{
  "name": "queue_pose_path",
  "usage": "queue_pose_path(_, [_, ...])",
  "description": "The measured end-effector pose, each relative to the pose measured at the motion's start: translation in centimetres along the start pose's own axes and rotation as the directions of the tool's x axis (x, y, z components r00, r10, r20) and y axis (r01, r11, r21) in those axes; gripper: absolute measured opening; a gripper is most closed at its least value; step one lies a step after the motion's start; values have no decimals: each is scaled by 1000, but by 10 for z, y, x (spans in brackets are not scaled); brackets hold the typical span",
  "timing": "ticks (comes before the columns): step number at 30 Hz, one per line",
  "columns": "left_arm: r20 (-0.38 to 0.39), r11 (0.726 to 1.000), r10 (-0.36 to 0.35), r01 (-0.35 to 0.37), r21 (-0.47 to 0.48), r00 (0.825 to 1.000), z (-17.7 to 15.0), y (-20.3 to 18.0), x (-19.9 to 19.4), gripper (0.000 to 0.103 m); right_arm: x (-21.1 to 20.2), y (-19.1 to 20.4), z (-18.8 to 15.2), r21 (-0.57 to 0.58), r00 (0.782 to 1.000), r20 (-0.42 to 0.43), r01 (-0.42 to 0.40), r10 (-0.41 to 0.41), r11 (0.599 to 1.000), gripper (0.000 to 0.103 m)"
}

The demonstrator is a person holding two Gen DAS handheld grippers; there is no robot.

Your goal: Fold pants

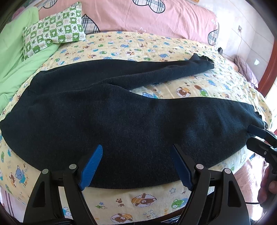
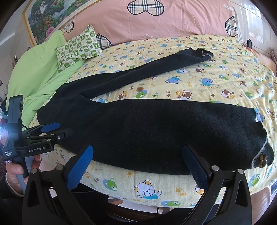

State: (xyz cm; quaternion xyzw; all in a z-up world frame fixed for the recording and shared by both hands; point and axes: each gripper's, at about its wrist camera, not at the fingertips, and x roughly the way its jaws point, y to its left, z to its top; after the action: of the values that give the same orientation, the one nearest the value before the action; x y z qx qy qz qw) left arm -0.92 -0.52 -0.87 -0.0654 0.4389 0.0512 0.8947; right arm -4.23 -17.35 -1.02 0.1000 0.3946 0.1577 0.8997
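Note:
Black fleece pants (image 1: 121,117) lie spread flat on the bed, waist to the left, two legs running right in a V; they also show in the right wrist view (image 2: 155,128). The near leg lies along the bed's front edge; the far leg's cuff (image 2: 202,53) points to the back right. My left gripper (image 1: 136,152) is open, its blue pads (image 1: 91,166) just over the near edge of the pants. My right gripper (image 2: 136,152) is open over the near leg, close to its cuff (image 2: 259,155). Each gripper shows in the other's view, the left at the left (image 2: 57,129), the right at the right (image 1: 251,136).
A yellow bear-print sheet (image 1: 173,90) covers the bed. A green-checked pillow (image 1: 53,31) and green blanket (image 1: 17,57) lie at the back left. A pink duvet (image 1: 147,15) runs along the back. The bed's front edge (image 2: 147,187) is right under the grippers.

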Motion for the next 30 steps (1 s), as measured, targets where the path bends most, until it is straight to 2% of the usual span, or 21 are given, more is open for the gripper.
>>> queue_pose_path(11, [-10,1000,-1,1,-1,1000,2,1,0,81,-1,2,2,5,1000,5,-8,8,1000,103])
queue_pose_path(17, [-9,1000,7,-7,1,1000,9,0,-3,81,0,-3,15,13,999,16,-32,32,999,103])
queue_pose_path(23, [-10,999,33,-33,12,999,24,4,1,81,6,-18,40,23,998,28,-49,48,999,103])
queue_pose_path(30, [5,997,53,-53,47,999,64,13,9,81,17,-58,80,103,997,45,-74,70,992,103])
